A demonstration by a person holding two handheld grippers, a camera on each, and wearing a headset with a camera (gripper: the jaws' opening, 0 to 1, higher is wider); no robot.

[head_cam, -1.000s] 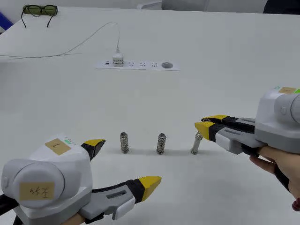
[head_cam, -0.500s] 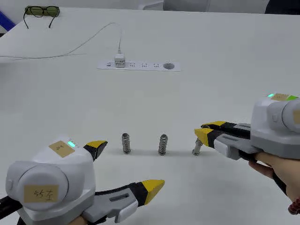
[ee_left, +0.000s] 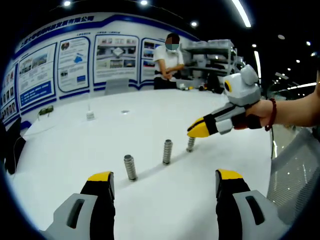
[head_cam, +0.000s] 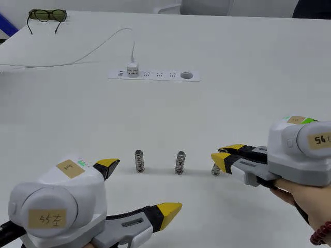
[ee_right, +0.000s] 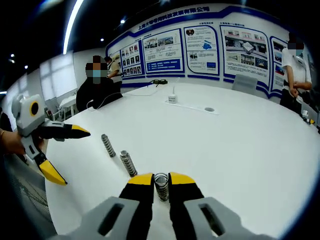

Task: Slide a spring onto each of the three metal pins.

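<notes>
Three springs [head_cam: 180, 162] are standing in line. Right gripper [ee_right: 155, 179] fingers are pinching the 3 o'clock spring [ee_right: 161, 186]; left gripper [head_cam: 142, 187] fingers are hovering spread at 7 o'clock.

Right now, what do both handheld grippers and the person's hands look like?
The left gripper and right gripper each have a rounded white-grey housing, black jaws with yellow tips, and tan handwritten labels. The right one has a green mark on top. The right hand wears a dark red beaded bracelet.
</notes>
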